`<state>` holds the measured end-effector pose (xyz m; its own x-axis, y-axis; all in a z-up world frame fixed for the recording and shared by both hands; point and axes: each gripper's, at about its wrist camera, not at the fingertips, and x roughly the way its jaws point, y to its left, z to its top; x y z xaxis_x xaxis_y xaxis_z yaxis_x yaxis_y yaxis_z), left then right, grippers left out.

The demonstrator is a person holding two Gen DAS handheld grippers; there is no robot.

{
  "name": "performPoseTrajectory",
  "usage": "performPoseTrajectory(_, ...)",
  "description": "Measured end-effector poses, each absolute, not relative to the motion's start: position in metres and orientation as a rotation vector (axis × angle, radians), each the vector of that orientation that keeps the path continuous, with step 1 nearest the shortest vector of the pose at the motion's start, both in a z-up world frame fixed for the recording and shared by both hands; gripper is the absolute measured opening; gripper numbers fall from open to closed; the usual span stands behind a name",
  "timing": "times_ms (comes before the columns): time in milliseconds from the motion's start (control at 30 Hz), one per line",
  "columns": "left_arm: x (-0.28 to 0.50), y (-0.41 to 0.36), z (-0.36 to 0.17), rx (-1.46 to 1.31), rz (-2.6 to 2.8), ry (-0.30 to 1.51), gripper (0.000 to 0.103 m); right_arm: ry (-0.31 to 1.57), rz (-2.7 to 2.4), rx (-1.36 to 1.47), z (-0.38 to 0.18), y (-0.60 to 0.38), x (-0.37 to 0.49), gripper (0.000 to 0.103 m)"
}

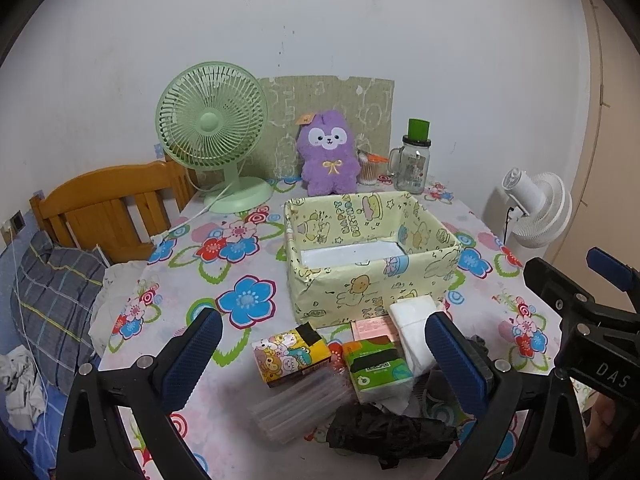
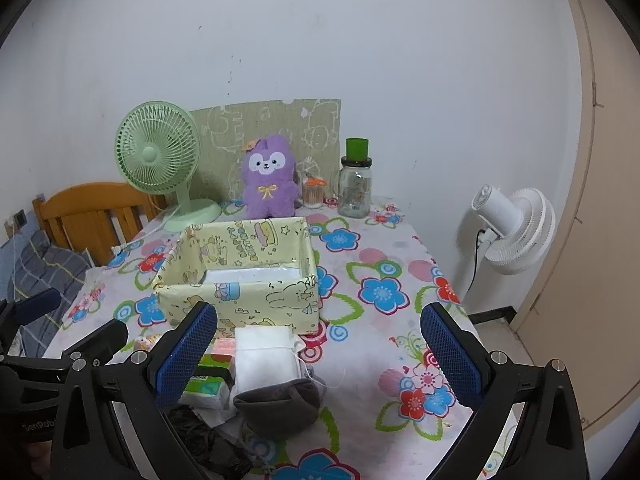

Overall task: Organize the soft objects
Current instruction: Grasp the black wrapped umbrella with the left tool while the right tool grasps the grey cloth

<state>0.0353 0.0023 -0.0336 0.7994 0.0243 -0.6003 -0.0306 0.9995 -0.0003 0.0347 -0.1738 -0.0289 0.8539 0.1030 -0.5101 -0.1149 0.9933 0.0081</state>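
Note:
A yellow cartoon-print box (image 1: 372,280) (image 2: 244,300) stands open on the flowered table, only a white bottom showing inside. In front of it lies a pile: a cartoon tissue pack (image 1: 292,354), a green tissue pack (image 1: 378,368) (image 2: 206,386), a white folded cloth (image 1: 412,320) (image 2: 264,354), a clear plastic wrap (image 1: 300,404), a black crumpled bag (image 1: 392,434) and a grey soft pouch (image 2: 280,404). My left gripper (image 1: 324,354) is open above the pile. My right gripper (image 2: 320,354) is open over the cloth and pouch. A purple plush (image 1: 329,152) (image 2: 269,178) sits at the back.
A green desk fan (image 1: 214,132) (image 2: 158,156), a glass jar with a green cap (image 1: 414,160) (image 2: 356,184) and a small container of sticks (image 1: 368,168) stand at the table's back. A wooden headboard (image 1: 108,204) and bedding are left; a white floor fan (image 2: 516,232) is right.

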Motion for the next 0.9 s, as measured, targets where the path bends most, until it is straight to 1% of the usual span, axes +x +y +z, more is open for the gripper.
performPoseTrajectory(533, 0.051, 0.008, -0.073, -0.022, -0.005, 0.745, 0.102, 0.618, 0.150, -0.040, -0.061, -0.162, 0.058, 0.103)
performPoseTrajectory(900, 0.045, 0.000, -0.098, -0.032, -0.046, 0.802, 0.102, 0.679, 0.187, -0.056, -0.091, -0.157, 0.061, 0.103)
